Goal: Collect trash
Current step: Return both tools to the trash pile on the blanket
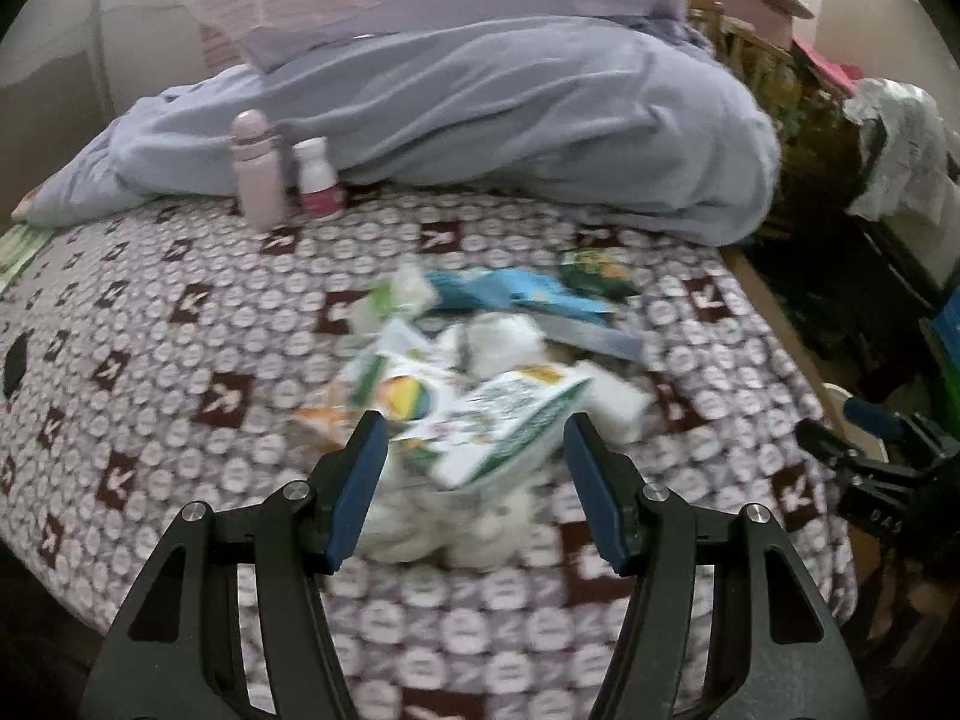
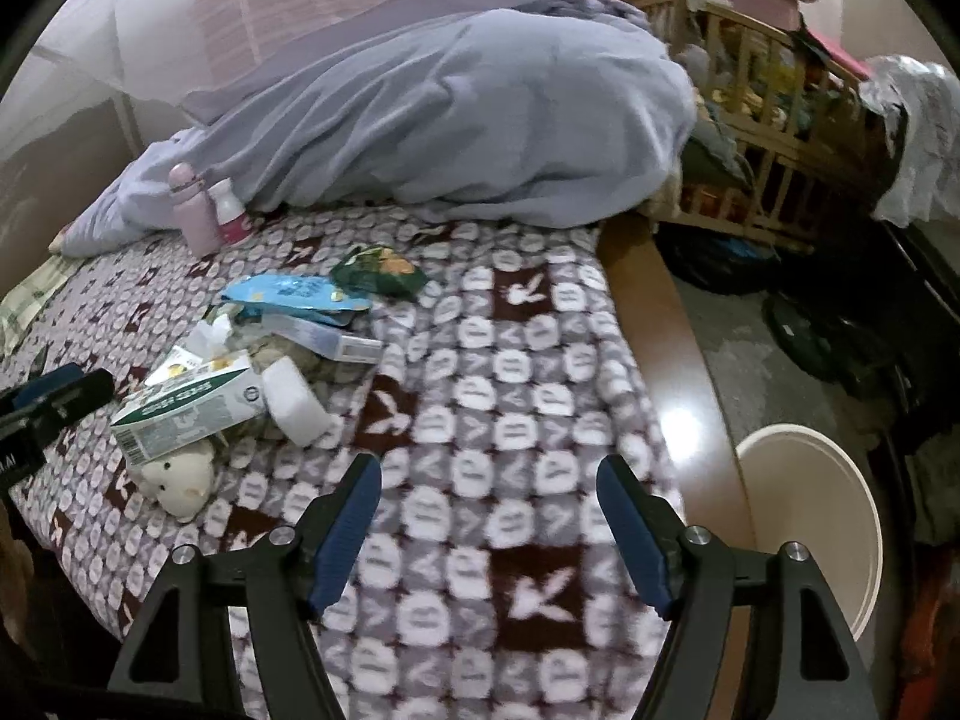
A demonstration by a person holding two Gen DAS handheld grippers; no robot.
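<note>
A pile of trash lies on the patterned bedspread (image 2: 516, 396): a green and white carton (image 1: 504, 426) (image 2: 186, 408), crumpled white tissues (image 1: 504, 336) (image 2: 180, 480), a blue wrapper (image 1: 528, 291) (image 2: 288, 291), a green snack bag (image 1: 600, 270) (image 2: 378, 267) and a flat box (image 2: 336, 339). My left gripper (image 1: 474, 438) is open, its fingers on either side of the carton, just above it. My right gripper (image 2: 489, 480) is open and empty over bare bedspread, right of the pile. The left gripper's tip shows at the right wrist view's left edge (image 2: 60, 390).
A white bucket (image 2: 810, 528) stands on the floor by the bed's right edge. A pink bottle (image 1: 255, 171) and a white and red bottle (image 1: 318, 177) stand by a grey-blue duvet (image 1: 480, 108) at the back. A wooden crib (image 2: 768, 168) and clutter stand at right.
</note>
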